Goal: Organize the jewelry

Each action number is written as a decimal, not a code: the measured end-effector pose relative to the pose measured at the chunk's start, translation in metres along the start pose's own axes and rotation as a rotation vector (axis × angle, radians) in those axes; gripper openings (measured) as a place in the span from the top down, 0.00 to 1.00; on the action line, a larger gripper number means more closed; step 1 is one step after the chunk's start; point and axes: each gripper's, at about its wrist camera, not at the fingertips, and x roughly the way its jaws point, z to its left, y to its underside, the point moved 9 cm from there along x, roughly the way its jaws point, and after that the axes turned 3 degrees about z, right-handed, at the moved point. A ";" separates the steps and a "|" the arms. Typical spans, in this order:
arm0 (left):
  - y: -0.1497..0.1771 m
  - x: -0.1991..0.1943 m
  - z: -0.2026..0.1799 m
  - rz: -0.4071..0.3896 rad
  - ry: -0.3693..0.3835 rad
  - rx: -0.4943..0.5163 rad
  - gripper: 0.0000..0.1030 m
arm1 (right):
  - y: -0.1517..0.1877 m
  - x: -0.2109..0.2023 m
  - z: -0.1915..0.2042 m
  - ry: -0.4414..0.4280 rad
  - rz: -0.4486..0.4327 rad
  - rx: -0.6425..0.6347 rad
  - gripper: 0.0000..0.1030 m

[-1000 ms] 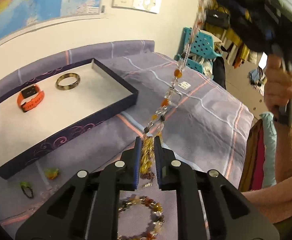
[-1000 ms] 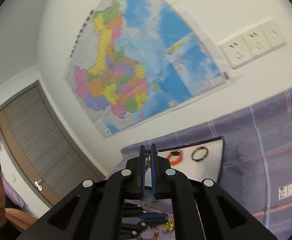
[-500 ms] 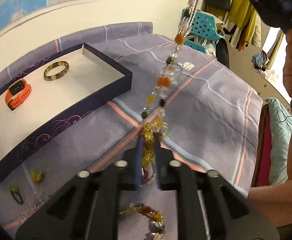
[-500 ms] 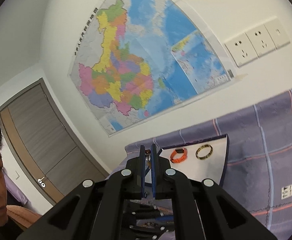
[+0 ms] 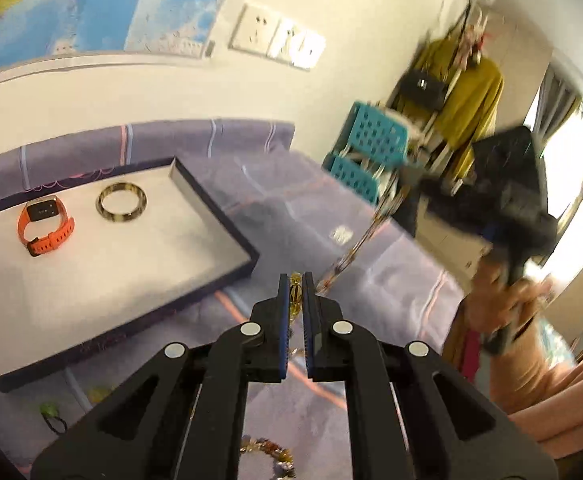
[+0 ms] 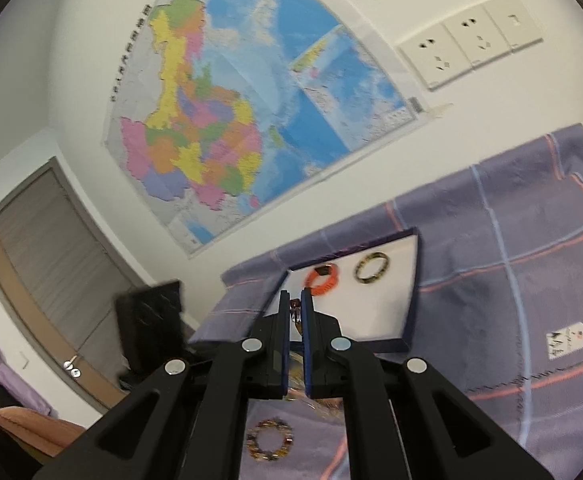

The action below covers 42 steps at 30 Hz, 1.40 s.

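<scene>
A long multicoloured beaded necklace is stretching between the left gripper and right gripper, both clamping its ends. The dark-rimmed white-lined tray, near the purple-clothed bed's wall edge, is holding an orange-strapped watch and a mottled bangle.

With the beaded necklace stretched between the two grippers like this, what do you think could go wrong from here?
1. The beaded necklace is pinched only at its ends by the left gripper and right gripper; pulling apart might snap the string or slip an end.
2. Lowered carelessly, the strand could land on the orange watch or bangle in the tray and tangle.
</scene>
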 end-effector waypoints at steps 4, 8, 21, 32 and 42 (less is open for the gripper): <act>-0.003 -0.001 0.008 0.001 -0.046 0.008 0.94 | 0.012 0.011 -0.010 0.028 0.048 -0.001 0.94; 0.008 0.014 0.024 0.057 -0.068 -0.027 0.94 | 0.039 0.035 -0.021 0.083 0.154 -0.022 0.94; 0.026 0.015 0.048 0.087 -0.119 -0.072 0.79 | 0.101 0.100 -0.021 0.185 0.371 -0.146 0.72; 0.080 -0.042 0.055 0.076 -0.293 0.006 0.63 | 0.113 0.113 -0.007 0.181 0.403 -0.195 0.64; 0.130 -0.040 0.036 0.144 -0.316 0.063 0.42 | 0.086 0.062 -0.059 0.387 0.287 -0.132 0.41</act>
